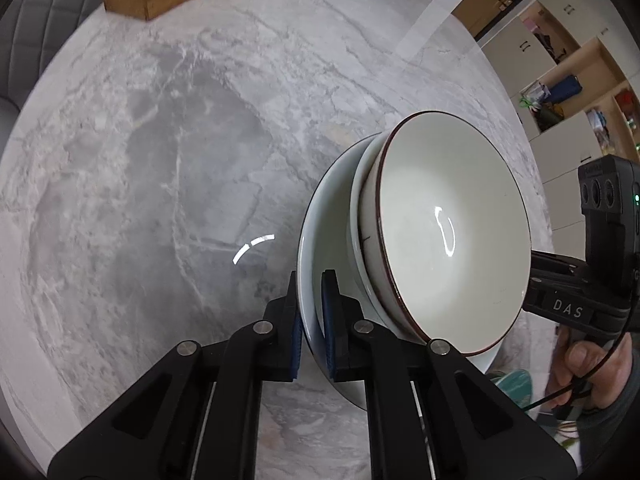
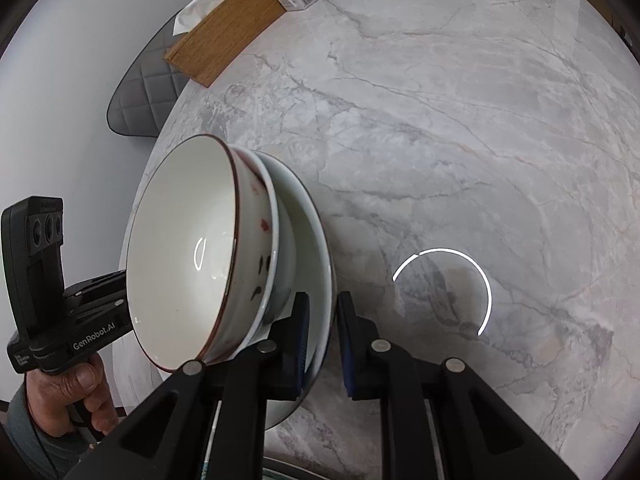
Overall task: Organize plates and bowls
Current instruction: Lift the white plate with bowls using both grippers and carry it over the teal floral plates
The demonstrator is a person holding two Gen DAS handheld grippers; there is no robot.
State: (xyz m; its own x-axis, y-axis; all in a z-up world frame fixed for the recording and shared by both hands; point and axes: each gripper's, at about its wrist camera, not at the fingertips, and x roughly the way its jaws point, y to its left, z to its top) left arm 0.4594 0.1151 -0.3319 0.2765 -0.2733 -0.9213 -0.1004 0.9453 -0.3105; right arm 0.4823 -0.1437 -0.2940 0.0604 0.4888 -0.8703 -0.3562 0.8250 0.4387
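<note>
Two hand-held grippers — left [image 1: 311, 312], right [image 2: 323, 332] — clamp plate [image 1: 310, 248] rim; stacked bowls [image 1: 452, 232] tipped sideways.

Bright, even indoor light with strong fisheye warping

A ring lamp overhead is mirroring as a broken white arc on the glossy marble worktop [image 2: 440, 120] and as a small curl inside the red-rimmed bowl [image 1: 452, 224]; soft grey shadows are pooling on the stone, the picture corners are darkening to black, straight edges are bowing near the rim, and focus is holding sharp mid-frame.
</note>
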